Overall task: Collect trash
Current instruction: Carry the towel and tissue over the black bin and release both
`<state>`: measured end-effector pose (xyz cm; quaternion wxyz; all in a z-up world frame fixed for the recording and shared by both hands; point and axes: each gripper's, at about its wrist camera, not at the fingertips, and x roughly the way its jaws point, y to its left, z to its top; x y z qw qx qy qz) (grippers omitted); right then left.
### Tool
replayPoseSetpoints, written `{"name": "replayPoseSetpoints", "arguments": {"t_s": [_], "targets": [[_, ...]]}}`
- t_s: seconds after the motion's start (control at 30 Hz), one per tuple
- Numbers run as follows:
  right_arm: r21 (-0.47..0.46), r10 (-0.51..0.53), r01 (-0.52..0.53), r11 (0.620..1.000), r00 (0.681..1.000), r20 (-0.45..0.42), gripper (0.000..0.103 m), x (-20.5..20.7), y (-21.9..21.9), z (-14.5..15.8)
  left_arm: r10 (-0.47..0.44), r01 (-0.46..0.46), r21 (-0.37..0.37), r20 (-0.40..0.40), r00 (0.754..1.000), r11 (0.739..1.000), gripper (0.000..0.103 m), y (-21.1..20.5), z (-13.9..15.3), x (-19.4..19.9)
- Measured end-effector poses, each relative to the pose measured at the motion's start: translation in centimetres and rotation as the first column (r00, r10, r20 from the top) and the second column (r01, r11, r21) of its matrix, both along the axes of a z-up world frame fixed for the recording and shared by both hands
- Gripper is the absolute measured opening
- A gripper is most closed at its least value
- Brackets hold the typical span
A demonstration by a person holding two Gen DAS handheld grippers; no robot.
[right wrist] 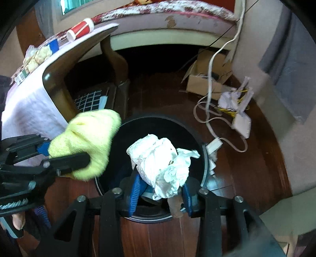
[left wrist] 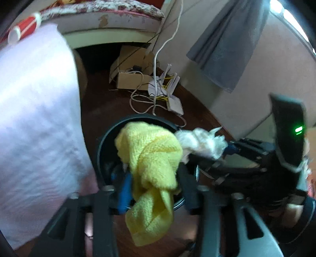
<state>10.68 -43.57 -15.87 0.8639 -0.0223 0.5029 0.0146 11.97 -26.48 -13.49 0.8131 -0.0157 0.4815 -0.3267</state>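
A round black trash bin point(right wrist: 164, 122) stands on the dark wooden floor; it also shows in the left wrist view point(left wrist: 106, 142). My left gripper point(left wrist: 154, 185) is shut on a yellow knitted cloth point(left wrist: 152, 158) and holds it over the bin's left rim; the cloth also shows in the right wrist view point(right wrist: 86, 138). My right gripper point(right wrist: 160, 189) is shut on a crumpled white paper wad point(right wrist: 162, 164) above the bin's mouth. The wad also shows in the left wrist view point(left wrist: 201, 142).
A small table with a white cloth point(right wrist: 25, 110) stands left of the bin, holding a red cup point(right wrist: 81, 28) and wrappers. A cardboard box point(right wrist: 205, 79), white cables point(right wrist: 209, 118) and crumpled paper point(right wrist: 235, 98) lie on the floor beyond. A bed point(right wrist: 158, 17) runs behind.
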Motion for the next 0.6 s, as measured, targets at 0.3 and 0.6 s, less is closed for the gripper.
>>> {"name": "replayPoseSetpoints", "arguments": {"t_s": [0.3, 0.6], "targets": [[-0.044, -0.112, 0.112, 0.993, 0.994, 0.004, 0.095, -1.3, -2.1, 1.1, 0.038, -0.040, 0.057, 0.047, 0.998, 0.998, 0.087, 0.8, 0.7, -1.4], [-0.056, -0.130, 0.135, 0.989, 0.988, 0.085, 0.103, -3.9, 0.0, 5.6, 0.087, -0.102, 0.093, 0.149, 0.985, 0.990, 0.098, 2.5, 4.0, -3.5]]}}
